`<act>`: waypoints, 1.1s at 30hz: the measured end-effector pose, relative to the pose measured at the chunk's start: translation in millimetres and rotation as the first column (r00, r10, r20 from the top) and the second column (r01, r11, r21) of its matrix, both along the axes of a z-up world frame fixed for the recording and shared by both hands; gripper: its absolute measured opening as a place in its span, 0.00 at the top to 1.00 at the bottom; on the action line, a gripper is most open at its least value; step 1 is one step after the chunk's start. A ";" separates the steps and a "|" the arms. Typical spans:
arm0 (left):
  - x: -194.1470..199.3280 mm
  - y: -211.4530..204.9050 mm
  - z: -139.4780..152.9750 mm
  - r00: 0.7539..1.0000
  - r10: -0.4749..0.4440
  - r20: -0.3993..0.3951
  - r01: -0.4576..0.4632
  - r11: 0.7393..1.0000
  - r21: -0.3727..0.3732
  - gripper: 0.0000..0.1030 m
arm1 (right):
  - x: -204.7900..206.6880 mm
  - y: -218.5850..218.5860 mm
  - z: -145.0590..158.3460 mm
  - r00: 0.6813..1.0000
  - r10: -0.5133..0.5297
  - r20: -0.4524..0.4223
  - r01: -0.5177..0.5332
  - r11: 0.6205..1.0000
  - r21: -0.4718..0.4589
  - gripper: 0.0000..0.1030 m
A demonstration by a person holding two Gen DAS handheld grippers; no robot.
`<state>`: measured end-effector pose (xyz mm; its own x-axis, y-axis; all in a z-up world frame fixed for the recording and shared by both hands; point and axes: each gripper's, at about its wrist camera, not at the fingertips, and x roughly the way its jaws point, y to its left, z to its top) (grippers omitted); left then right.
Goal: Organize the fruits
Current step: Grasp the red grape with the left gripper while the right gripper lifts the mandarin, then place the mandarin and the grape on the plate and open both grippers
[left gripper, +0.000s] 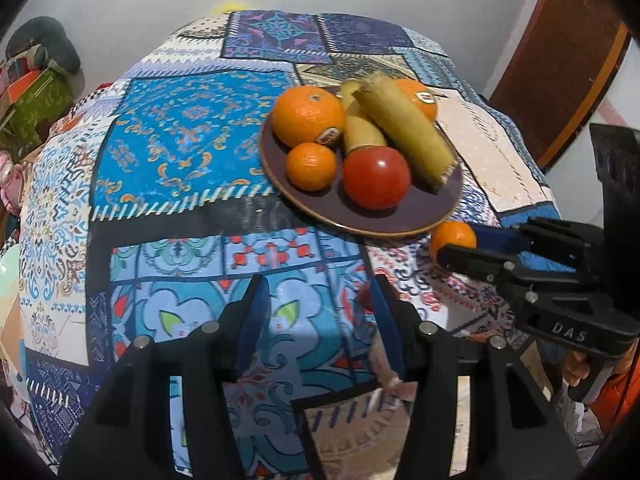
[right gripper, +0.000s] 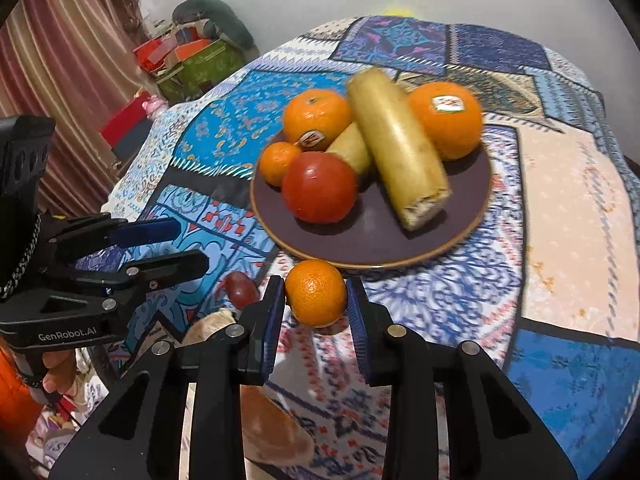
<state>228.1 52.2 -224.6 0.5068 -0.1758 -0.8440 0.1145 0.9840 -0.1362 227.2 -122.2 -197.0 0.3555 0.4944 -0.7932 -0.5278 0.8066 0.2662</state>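
A dark purple plate (right gripper: 372, 240) (left gripper: 400, 220) on the patterned tablecloth holds two large oranges (right gripper: 318, 118) (right gripper: 448, 120), a small mandarin (right gripper: 278, 162), a red tomato (right gripper: 319, 187) (left gripper: 376, 178) and two bananas (right gripper: 396, 148) (left gripper: 404, 132). A loose mandarin (right gripper: 316, 292) (left gripper: 452, 238) lies on the cloth just in front of the plate. My right gripper (right gripper: 316, 300) (left gripper: 460, 244) is open, its fingers on either side of this mandarin. My left gripper (left gripper: 316, 300) (right gripper: 180, 240) is open and empty, above the cloth near the plate.
A small red fruit (right gripper: 240, 290) lies on the cloth left of the right gripper, and a pale orange rounded object (right gripper: 276, 432) lies below it. Boxes and bags (right gripper: 192, 56) are stacked beyond the table at the left. A wooden door (left gripper: 560, 60) stands at the right.
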 end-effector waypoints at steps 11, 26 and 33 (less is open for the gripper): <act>7.1 -35.1 -26.7 0.995 -0.074 -0.061 0.076 0.997 0.028 0.60 | -4.1 -29.9 2.7 0.999 -0.049 0.003 0.049 0.999 0.001 0.72; 10.2 -32.3 -22.6 0.997 -0.071 -0.037 0.071 0.997 0.003 0.72 | 4.3 -43.9 -1.2 0.995 -0.095 -0.001 0.095 0.995 0.010 0.72; 25.1 -18.4 -5.0 0.999 -0.032 0.000 0.032 0.999 -0.016 0.72 | 16.2 -49.2 9.8 0.993 -0.110 0.037 0.110 0.994 0.002 0.72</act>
<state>253.2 33.8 -229.5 0.5006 -0.2052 -0.8410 0.1457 0.9776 -0.1518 243.4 -171.4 -187.2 0.4368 0.4508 -0.7784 -0.4456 0.8602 0.2481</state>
